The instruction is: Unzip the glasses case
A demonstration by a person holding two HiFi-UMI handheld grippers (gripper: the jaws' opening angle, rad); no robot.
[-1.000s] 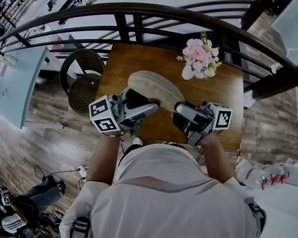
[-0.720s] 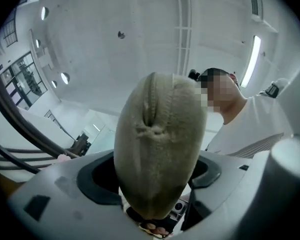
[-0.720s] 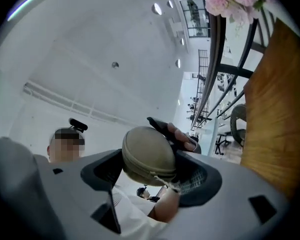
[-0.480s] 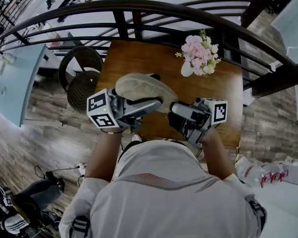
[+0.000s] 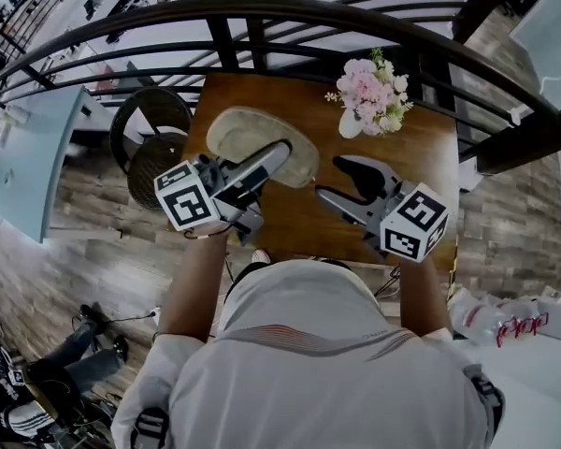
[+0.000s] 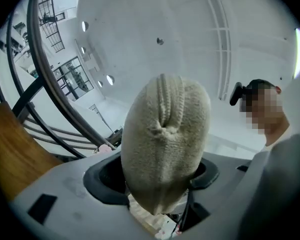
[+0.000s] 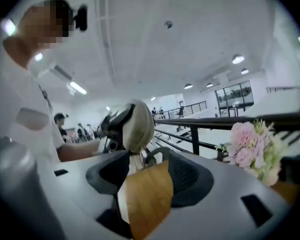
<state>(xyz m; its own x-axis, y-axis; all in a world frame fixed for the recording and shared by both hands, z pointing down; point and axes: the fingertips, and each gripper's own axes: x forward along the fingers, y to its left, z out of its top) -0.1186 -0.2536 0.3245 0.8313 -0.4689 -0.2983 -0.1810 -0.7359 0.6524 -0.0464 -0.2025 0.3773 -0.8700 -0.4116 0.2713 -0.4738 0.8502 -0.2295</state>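
My left gripper (image 5: 266,166), jaws just closing, clamps one end of the glasses case (image 5: 238,129) above the table (image 5: 299,218), upper centre, to steady it; my right gripper (image 5: 335,180), centre right, jaws also just closing, stands part-open, empty, presumably readying to unzip.

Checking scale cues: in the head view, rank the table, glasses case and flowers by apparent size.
1. table
2. glasses case
3. flowers
The last two look close, and the case sits nearer the camera, so their order is unsure.

Pink flowers (image 5: 369,87) on wooden table (image 5: 299,101) — dark railing (image 5: 262,9) behind.
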